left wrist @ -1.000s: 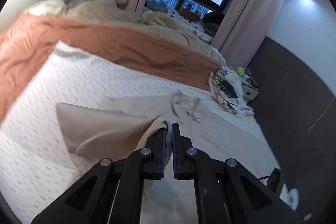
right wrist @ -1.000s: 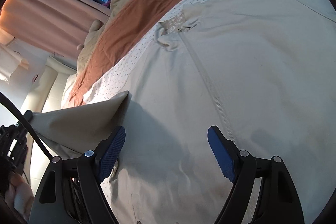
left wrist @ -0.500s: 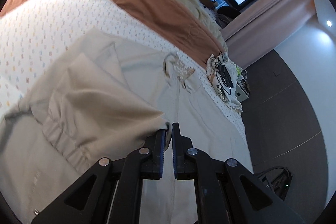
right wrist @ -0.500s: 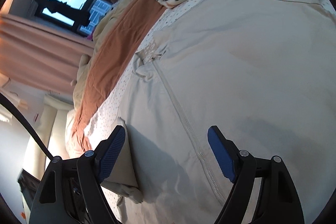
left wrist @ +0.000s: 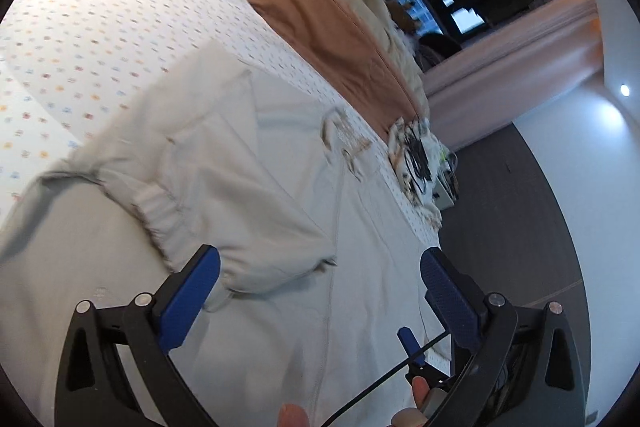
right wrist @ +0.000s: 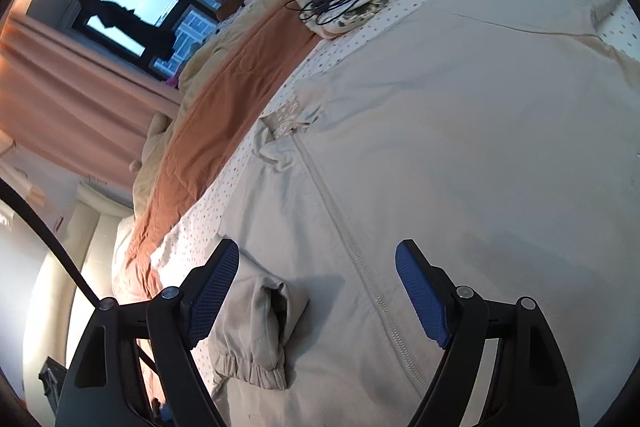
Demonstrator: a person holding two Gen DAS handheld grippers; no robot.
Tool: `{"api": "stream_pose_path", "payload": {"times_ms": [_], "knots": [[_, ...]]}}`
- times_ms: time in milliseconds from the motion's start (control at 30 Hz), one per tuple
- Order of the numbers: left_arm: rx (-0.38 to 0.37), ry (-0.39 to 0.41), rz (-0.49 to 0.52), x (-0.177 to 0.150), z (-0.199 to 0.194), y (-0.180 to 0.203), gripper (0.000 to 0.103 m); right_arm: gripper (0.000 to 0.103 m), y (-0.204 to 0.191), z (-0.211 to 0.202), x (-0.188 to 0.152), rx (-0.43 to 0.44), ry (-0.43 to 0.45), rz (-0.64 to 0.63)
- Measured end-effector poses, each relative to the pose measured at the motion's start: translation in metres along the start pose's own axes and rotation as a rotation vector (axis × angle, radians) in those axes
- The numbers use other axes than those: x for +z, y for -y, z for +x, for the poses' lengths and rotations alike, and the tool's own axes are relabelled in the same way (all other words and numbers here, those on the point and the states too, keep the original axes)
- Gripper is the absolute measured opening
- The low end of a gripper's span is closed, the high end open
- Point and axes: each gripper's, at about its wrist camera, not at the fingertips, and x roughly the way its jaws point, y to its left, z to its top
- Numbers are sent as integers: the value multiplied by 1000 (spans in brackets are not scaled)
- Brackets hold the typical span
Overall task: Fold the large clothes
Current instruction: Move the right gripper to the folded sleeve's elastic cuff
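A large beige zip jacket point(left wrist: 372, 235) lies spread front-up on the bed. Its sleeve point(left wrist: 224, 195) is folded across the chest, its elastic cuff point(left wrist: 160, 211) pointing left. My left gripper point(left wrist: 320, 259) hovers just above the sleeve's edge. Its jaws are opening wide and the pads press on nothing. In the right wrist view the jacket point(right wrist: 460, 147) fills the frame, with the zip point(right wrist: 360, 267) running down the middle. My right gripper point(right wrist: 317, 251) stands open over the jacket front, nothing between its fingers. The folded sleeve cuff point(right wrist: 256, 339) lies by its left finger.
The dotted white bedsheet point(left wrist: 100, 27) borders a brown blanket point(left wrist: 312, 7) and beige bedding behind it. A cloth pile with black cables point(right wrist: 344, 3) sits at the bed's far corner. Pink curtains point(right wrist: 72, 99) and a window stand beyond. A hand's fingertips point(left wrist: 294, 417) show at the bottom.
The left gripper came down with the sleeve, laid it over the jacket front and let go, its jaws going from shut to wide. The right gripper shifted sideways, still open.
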Motion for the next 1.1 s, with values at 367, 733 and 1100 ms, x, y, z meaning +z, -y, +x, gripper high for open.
{"api": "stream_pose_path", "payload": {"times_ms": [367,733,1100], "knots": [[112,128,-17,30,-56,-55,102,80,-69,31,-43,32,-26,-351],[164,237,-169,51,-82,-101,102,80,-116,105,-111,6,-281,-684],[151,288,-230,53,-88,-114,102,67,-119,146,-133,-135,-397,-847]]}}
